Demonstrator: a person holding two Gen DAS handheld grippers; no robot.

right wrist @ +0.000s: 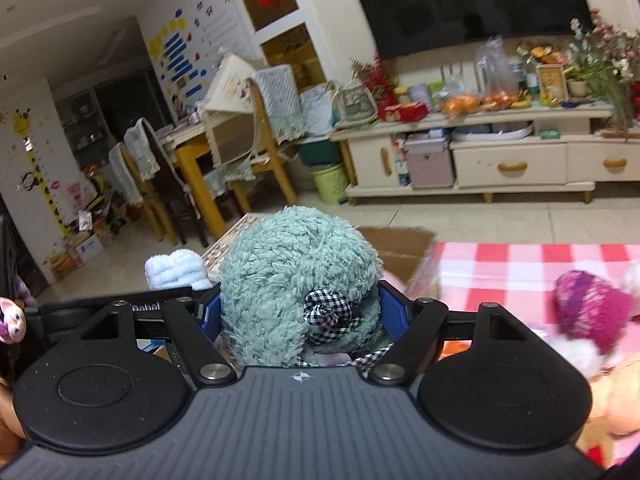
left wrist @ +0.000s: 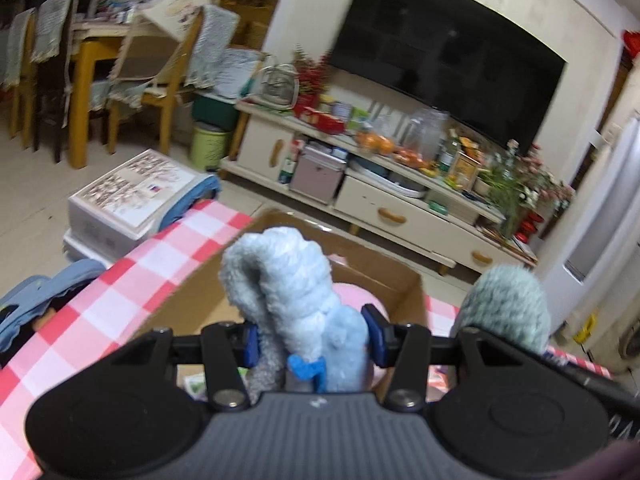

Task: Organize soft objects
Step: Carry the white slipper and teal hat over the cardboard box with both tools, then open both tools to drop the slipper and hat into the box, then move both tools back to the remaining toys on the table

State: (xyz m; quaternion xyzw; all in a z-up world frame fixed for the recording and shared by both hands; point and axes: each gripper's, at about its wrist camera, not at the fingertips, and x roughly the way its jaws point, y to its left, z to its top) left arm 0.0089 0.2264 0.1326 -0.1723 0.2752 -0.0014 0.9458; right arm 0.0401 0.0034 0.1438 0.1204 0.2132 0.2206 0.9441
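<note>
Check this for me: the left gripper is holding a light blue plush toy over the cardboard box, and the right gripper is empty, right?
Not quite. The right gripper is not empty: its blue pads are closed on a fuzzy teal plush with a checked bow, as the right wrist view shows. The rest holds: the left gripper grips the light blue plush toy over the cardboard box.

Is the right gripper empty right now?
No, the right gripper has its fingers pressed on a fuzzy teal plush toy with a checkered bow.

Blue plush [left wrist: 296,300] and teal plush [right wrist: 296,276] held above box [left wrist: 192,304].
</note>
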